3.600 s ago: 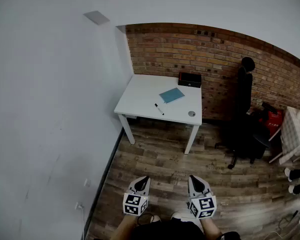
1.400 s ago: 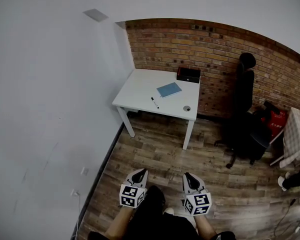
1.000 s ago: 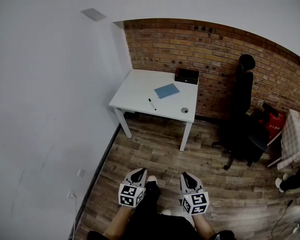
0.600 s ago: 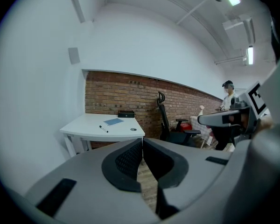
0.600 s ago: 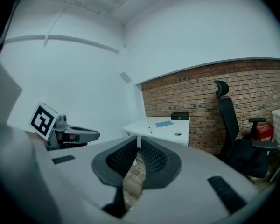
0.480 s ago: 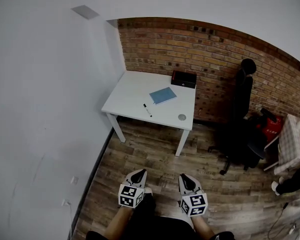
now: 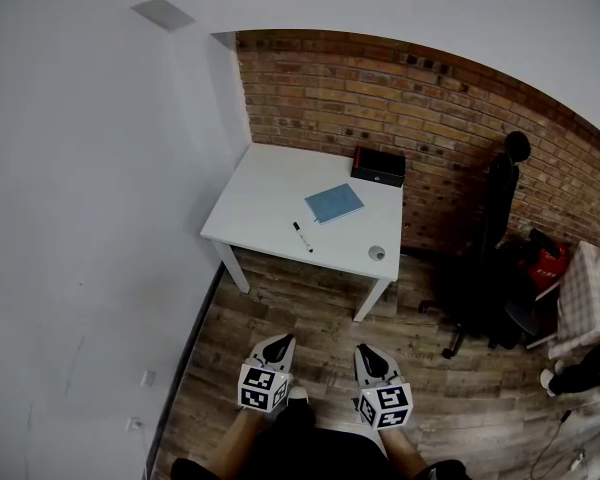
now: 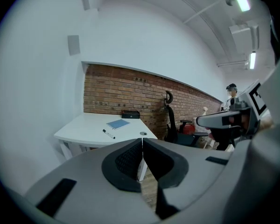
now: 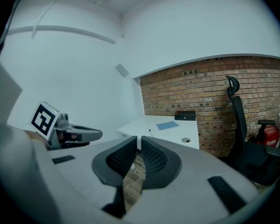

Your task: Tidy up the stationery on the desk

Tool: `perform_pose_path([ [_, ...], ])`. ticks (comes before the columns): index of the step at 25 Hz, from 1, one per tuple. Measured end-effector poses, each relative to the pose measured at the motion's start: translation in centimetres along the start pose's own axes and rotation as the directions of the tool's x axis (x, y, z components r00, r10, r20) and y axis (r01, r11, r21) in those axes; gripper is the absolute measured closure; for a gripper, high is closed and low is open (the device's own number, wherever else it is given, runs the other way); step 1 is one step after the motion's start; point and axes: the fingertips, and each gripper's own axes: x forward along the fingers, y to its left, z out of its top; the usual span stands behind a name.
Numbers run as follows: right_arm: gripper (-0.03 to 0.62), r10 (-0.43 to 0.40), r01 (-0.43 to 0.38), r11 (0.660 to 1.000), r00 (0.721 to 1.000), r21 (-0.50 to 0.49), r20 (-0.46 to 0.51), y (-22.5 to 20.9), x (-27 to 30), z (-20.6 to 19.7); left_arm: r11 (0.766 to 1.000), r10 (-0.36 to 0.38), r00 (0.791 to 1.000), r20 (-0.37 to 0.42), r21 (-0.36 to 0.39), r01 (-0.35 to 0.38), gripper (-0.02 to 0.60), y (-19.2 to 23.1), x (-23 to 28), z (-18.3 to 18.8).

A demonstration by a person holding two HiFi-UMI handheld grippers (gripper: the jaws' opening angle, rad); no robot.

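Note:
A white desk (image 7: 265, 193) stands in the corner against a brick wall, some way ahead of me. On it lie a blue notebook (image 7: 334, 203), a black pen (image 7: 302, 236), a black box (image 7: 378, 165) at the back and a small round grey thing (image 7: 378, 253) near the front right corner. My left gripper (image 7: 283, 340) and right gripper (image 7: 364, 350) hang side by side over the wooden floor, far short of the desk, both shut and empty. The left gripper view shows the pen (image 8: 108, 134) and notebook (image 8: 118, 123) beyond the shut left gripper (image 8: 142, 141). The right gripper (image 9: 138, 141) is likewise shut.
A black office chair (image 7: 495, 258) stands right of the desk, with a red thing (image 7: 545, 258) behind it. A cloth-covered table (image 7: 590, 293) is at the far right. The white wall (image 7: 100, 218) runs along the left. A person (image 8: 231, 91) stands far right.
The desk has grown a little larger and shifted in the head view as I walk toward it. Both grippers stay shut, side by side below.

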Motion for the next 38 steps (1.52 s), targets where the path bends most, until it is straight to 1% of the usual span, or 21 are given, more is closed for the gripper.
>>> perform_pose_path([
  [6,0.569,-0.007,0.007,1.0,1.0,-0.007,0.002,1.1,6.2,1.8,1.0,-0.014,1.0,-0.007,0.0,0.014,0.565,5.6,2.7,1.2],
  [13,0.569,-0.029,0.029,1.0,1.0,-0.009,-0.011,1.3,10.9,3.3,0.999,-0.034,0.999,-0.002,-0.002,0.034,0.565,10.1,5.5,3.0],
  [18,0.569,-0.045,0.045,0.999,0.999,-0.003,-0.013,1.4,13.2,3.5,0.999,-0.046,0.999,-0.01,-0.003,0.046,0.565,12.0,6.5,2.9],
  [22,0.569,-0.035,0.034,0.999,0.999,-0.031,-0.017,2.2,14.6,3.9,0.999,-0.044,0.999,-0.023,-0.016,0.044,0.565,13.2,6.9,2.4],
  [32,0.569,-0.024,0.024,1.0,0.999,0.005,-0.029,1.8,17.1,3.6,0.999,-0.034,0.998,-0.043,-0.029,0.033,0.565,15.2,8.0,2.2],
  [38,0.569,-0.007,0.007,1.0,0.999,0.011,-0.032,0.7,20.4,3.5,0.999,-0.017,0.999,-0.048,-0.038,0.015,0.565,17.4,10.4,2.1],
])
